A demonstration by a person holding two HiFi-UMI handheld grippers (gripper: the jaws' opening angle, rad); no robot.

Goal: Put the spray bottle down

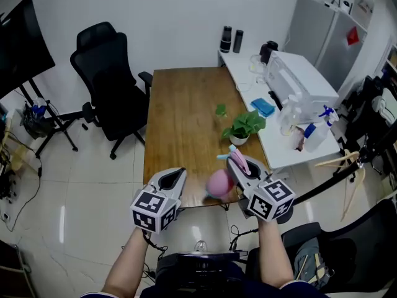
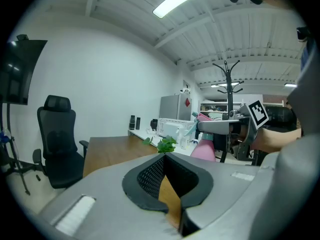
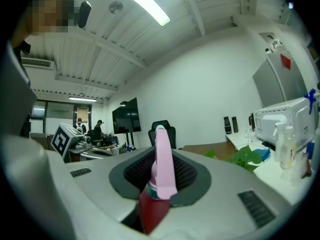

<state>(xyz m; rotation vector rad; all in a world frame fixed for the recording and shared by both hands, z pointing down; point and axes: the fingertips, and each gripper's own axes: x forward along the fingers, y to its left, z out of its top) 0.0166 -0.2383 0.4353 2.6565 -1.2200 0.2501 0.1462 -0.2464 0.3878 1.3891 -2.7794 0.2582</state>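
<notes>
a: one spray bottle [image 1: 218, 182] is carried, clamped at its neck by the right gripper [image 1: 237, 163], just below the pink trigger head. where is it held?

b: in the air, just over the near edge of the wooden table [image 1: 180, 110], with nothing else touched. the pink body is hung to one side of the jaws. a grip so high on the bottle is probably chosen so that the base is left free to be stood down.

a: and the left gripper [image 1: 175, 179]?

b: its jaws are drawn together, with nothing caught between them. it is kept beside the right one, clear of the bottle. no part in the setting down is suggested for it.

a: why is the table judged the likely landing place?

b: most of its top is left bare, and only a potted plant [image 1: 245, 126] is stood near its right edge. the white counter [image 1: 239, 67] alongside is crowded, and other spray bottles [image 1: 319, 130] are kept there.

a: can anything be read?

b: no brand or label can be made out on the held bottle. black-and-white square markers are carried on each gripper's cube [image 1: 271, 198], but no words. a red diamond tag [image 1: 352, 36] is fixed to the grey cabinet [image 1: 316, 27], and its print is too small to be read.
</notes>
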